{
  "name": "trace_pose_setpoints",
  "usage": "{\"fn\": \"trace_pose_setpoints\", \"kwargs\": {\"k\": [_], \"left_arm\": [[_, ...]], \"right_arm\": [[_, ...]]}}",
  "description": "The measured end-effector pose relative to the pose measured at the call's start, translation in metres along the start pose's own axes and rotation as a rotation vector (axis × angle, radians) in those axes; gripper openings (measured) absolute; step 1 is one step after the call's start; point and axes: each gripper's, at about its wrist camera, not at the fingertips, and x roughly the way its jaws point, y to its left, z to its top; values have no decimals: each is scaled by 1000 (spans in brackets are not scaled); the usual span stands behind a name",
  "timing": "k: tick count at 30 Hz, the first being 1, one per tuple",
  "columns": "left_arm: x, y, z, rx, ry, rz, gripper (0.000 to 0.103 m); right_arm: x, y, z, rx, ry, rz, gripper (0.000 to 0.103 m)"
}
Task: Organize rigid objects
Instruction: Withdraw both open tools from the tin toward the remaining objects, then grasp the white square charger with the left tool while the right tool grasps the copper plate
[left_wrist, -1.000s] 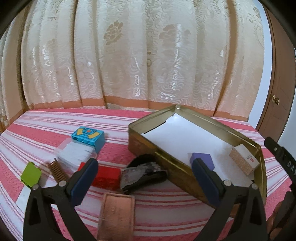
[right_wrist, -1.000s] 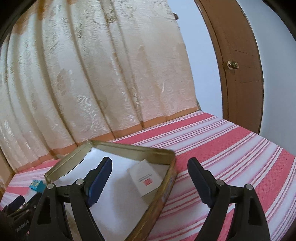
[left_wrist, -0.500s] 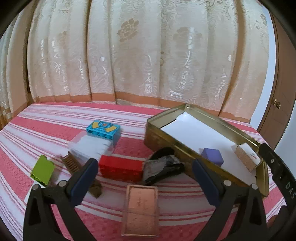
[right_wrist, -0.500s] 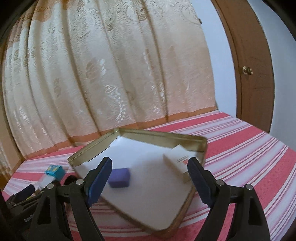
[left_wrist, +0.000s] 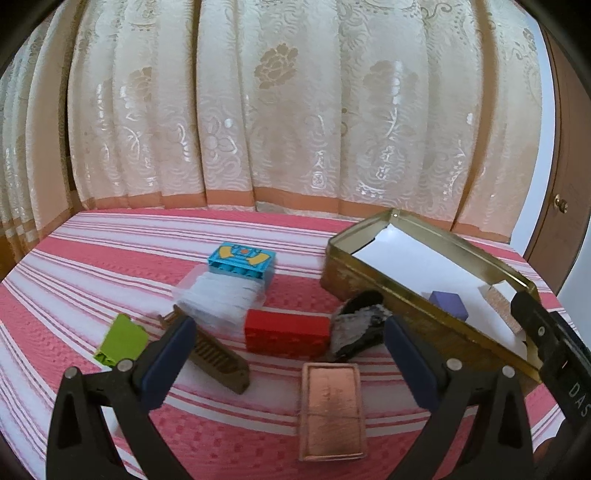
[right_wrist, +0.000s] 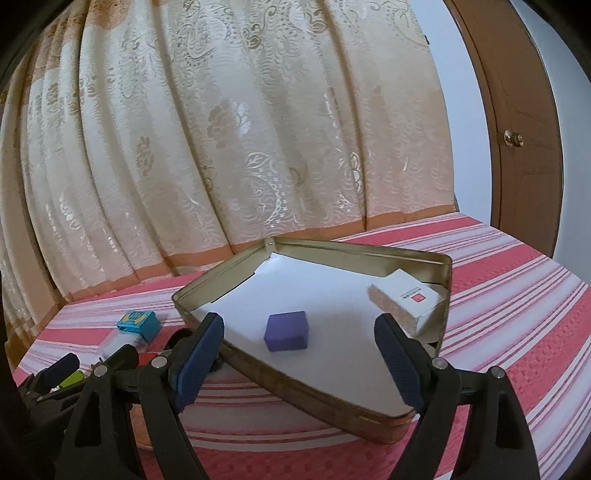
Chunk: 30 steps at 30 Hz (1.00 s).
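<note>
A gold tin (left_wrist: 417, 295) (right_wrist: 221, 280) lined with white paper lies on the striped bedspread; it holds a purple block (right_wrist: 286, 330) (left_wrist: 448, 304) and a white box (right_wrist: 410, 301). Left of the tin lie a red brick (left_wrist: 286, 332), a blue brick (left_wrist: 242, 260), a clear packet (left_wrist: 221, 297), a green block (left_wrist: 122, 341), a brown comb (left_wrist: 218, 360), a black clip (left_wrist: 360, 328) and a copper plate (left_wrist: 332, 410). My left gripper (left_wrist: 284, 358) hangs open above the red brick and plate. My right gripper (right_wrist: 299, 362) stands open over the tin's near side, empty.
A patterned cream curtain (left_wrist: 295, 110) hangs behind the bed. A brown wooden door (right_wrist: 524, 140) with a knob stands at the right. The right gripper's black finger (left_wrist: 546, 339) shows at the right edge of the left wrist view.
Both views have shifted left: the loose objects now sit between my left gripper's fingers, and the tin with the purple block has come to lie between my right gripper's fingers. Both grippers stayed open.
</note>
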Motion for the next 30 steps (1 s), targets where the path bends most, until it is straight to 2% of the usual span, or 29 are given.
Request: {"fn": "trace_pose_setpoints", "kwargs": {"k": [8, 13, 16, 21, 25, 30], "left_arm": [[-5, 27, -3, -24, 14, 8, 103], [-6, 54, -7, -63, 54, 14, 103], [-4, 73, -11, -90, 88, 11, 103], [-8, 101, -19, -128, 123, 39, 103], [-12, 113, -24, -117, 152, 43, 103], [-9, 121, -30, -70, 224, 41, 102]], "right_arm": [[3, 15, -7, 2, 56, 41, 86], [10, 29, -14, -9, 131, 73, 86], [11, 40, -17, -44, 145, 73, 86], [19, 55, -25, -70, 216, 104, 86], [22, 67, -28, -92, 245, 128, 86], [31, 91, -36, -148, 308, 132, 85]]}}
